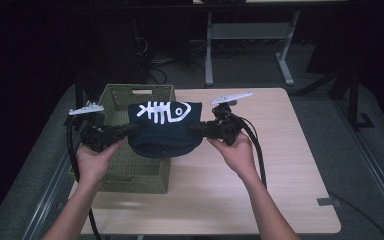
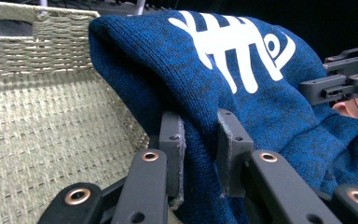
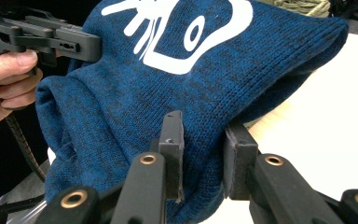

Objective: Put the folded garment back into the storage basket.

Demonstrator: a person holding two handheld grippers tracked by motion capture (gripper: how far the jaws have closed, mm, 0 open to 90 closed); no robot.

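Left hand (image 1: 94,162): forearm enters from 6 o'clock of the high view, palm cupped under the left gripper (image 1: 130,130), which points level toward 3 o'clock.
Right hand (image 1: 236,150): forearm enters from 6 o'clock and angles toward 11 o'clock; it holds the right gripper (image 1: 196,130), which points level toward 9 o'clock, facing the left one.
Left fingers (image 2: 233,154): narrow, pinched on a fold of the hat's edge; knit bunched between the pads in the left gripper view.
Right fingers (image 3: 172,154): narrow, pinched on the opposite edge of the hat in the right gripper view.
Hat (image 1: 165,127): dark blue knit with a white fishbone print, held in the air between the two grippers, print up, body sagging toward 6 o'clock. It hangs over the right-hand part of the basket and the strip of table just beside it.
Basket (image 1: 130,172): olive woven, rectangular, on the table at 9 o'clock of the hat; handle cut-out in its far wall.
Left gripper view adds: weave of the basket floor and wall (image 2: 42,121) at 9 o'clock below the hat; the other gripper at 3 o'clock.
Right gripper view adds: bare table (image 3: 326,121) at 3 o'clock under the hat's rim; the left hand (image 3: 7,79) at 9 o'clock.
Table (image 1: 280,165): light wood, rounded corners.
Open room: wide bare table from 3 to 5 o'clock of the hat; the basket's near rim lies close below the hat at 7 o'clock; the table's left edge runs just beside the basket.
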